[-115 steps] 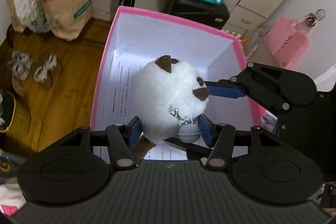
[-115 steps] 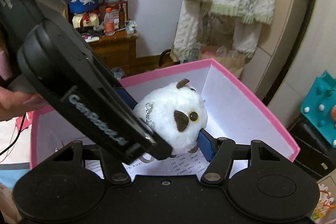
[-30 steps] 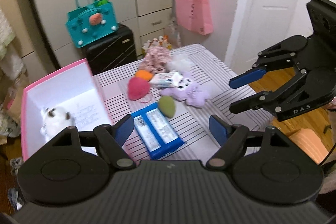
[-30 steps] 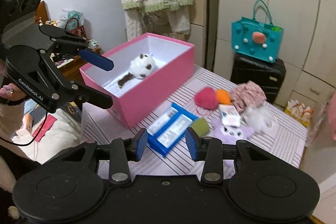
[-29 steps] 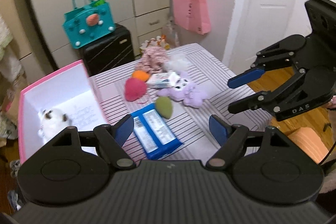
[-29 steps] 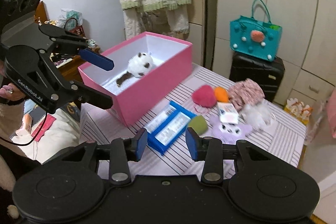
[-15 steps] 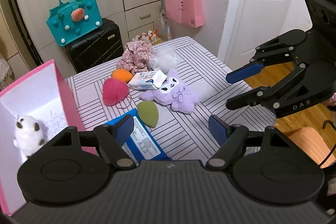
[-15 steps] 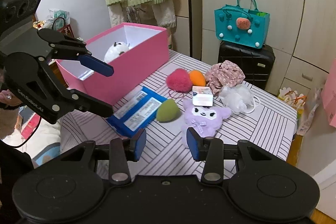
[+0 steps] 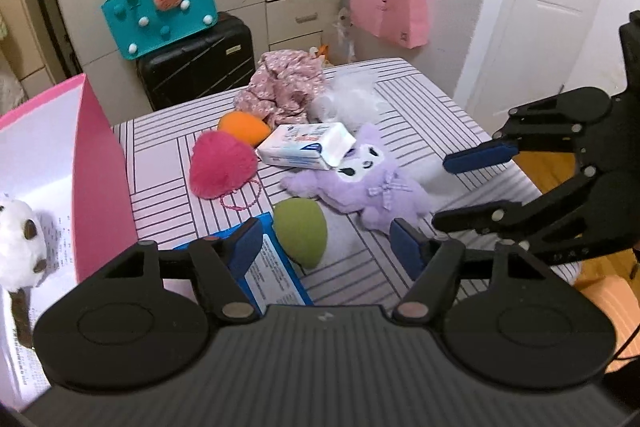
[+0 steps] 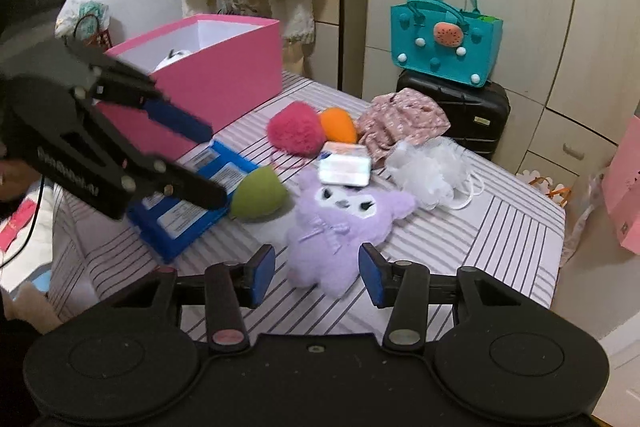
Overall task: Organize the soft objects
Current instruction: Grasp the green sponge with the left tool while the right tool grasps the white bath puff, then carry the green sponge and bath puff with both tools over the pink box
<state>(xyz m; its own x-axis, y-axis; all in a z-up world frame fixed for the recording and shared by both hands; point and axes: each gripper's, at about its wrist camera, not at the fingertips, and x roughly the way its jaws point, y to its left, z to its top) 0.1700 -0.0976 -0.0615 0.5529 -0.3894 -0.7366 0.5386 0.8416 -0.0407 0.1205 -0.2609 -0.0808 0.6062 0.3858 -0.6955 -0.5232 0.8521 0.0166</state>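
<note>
Striped table (image 10: 500, 223): purple plush (image 10: 340, 223) lengthwise (head away).

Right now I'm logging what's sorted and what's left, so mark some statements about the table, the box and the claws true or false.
1. A white plush lies inside the pink box. True.
2. The tissue pack rests on the purple plush's head. True.
3. The green sponge is in the box. False: it lies on the table, beside the blue pack.
4. The right claw grips the purple plush. False: its jaws are opening and nothing is pressed between them; the plush lies just ahead.
5. The left claw holds nothing. True: its jaws are closing, but no pad presses on anything.
</note>
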